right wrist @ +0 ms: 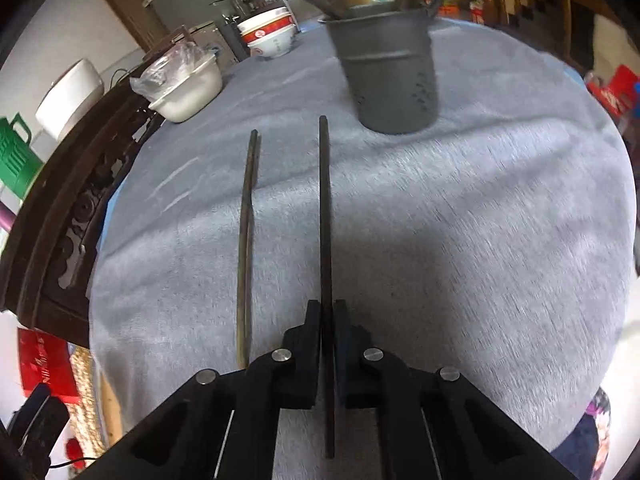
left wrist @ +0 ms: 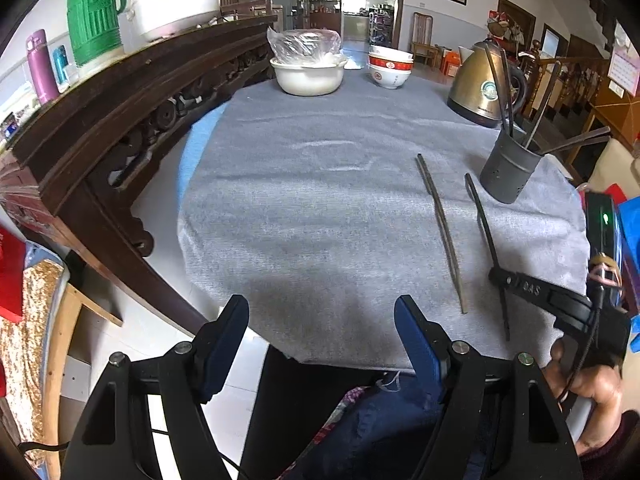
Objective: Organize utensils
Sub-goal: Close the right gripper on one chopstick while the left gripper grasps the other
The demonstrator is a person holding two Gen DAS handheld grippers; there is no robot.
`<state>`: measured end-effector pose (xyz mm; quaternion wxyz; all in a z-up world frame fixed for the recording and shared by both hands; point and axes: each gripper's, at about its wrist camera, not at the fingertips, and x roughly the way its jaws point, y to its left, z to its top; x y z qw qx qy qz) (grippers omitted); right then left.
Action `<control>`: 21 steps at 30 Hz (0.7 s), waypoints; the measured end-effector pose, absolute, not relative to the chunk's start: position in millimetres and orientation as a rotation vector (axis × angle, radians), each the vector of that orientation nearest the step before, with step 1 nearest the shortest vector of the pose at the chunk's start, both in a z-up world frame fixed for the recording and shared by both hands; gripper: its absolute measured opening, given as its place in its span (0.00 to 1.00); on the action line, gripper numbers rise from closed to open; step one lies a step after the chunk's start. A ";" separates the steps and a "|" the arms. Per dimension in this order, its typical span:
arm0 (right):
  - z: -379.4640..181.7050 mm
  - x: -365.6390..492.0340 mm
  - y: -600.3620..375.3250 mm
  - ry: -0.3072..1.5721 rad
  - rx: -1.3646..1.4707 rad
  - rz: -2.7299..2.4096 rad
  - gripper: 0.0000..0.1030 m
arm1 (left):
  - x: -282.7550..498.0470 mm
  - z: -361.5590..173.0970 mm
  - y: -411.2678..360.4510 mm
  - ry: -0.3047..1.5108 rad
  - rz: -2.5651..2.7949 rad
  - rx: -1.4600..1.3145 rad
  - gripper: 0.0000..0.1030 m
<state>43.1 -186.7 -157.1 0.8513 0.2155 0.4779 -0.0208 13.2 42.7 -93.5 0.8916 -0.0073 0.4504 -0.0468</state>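
Note:
A dark grey utensil holder (left wrist: 509,170) (right wrist: 387,76) stands at the right of the grey cloth with several dark chopsticks in it. My right gripper (right wrist: 328,305) (left wrist: 496,274) is shut on a dark chopstick (right wrist: 325,216) (left wrist: 482,220), held pointing at the holder, its tip just short of the holder's base. A pair of brown chopsticks (left wrist: 442,228) (right wrist: 247,240) lies on the cloth to its left. My left gripper (left wrist: 322,308) is open and empty at the near table edge, left of the brown pair.
A white pot with a plastic bag (left wrist: 308,70) (right wrist: 184,88), stacked red-and-white bowls (left wrist: 390,66) (right wrist: 270,34) and a gold kettle (left wrist: 482,84) stand at the far side. A dark carved cabinet (left wrist: 132,108) runs along the left edge of the table.

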 end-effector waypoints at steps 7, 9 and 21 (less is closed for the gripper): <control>-151.4 37.8 -201.7 0.999 0.470 -0.010 0.09 | 46.4 -94.8 35.3 0.970 -0.153 -0.063 0.74; -143.2 38.2 -206.9 0.965 0.457 -0.003 0.10 | 58.2 -95.3 32.3 0.982 -0.178 -0.071 0.74; -127.2 100.8 -206.1 0.868 0.340 0.002 0.35 | 132.7 -102.0 22.7 1.006 -0.212 -0.080 0.74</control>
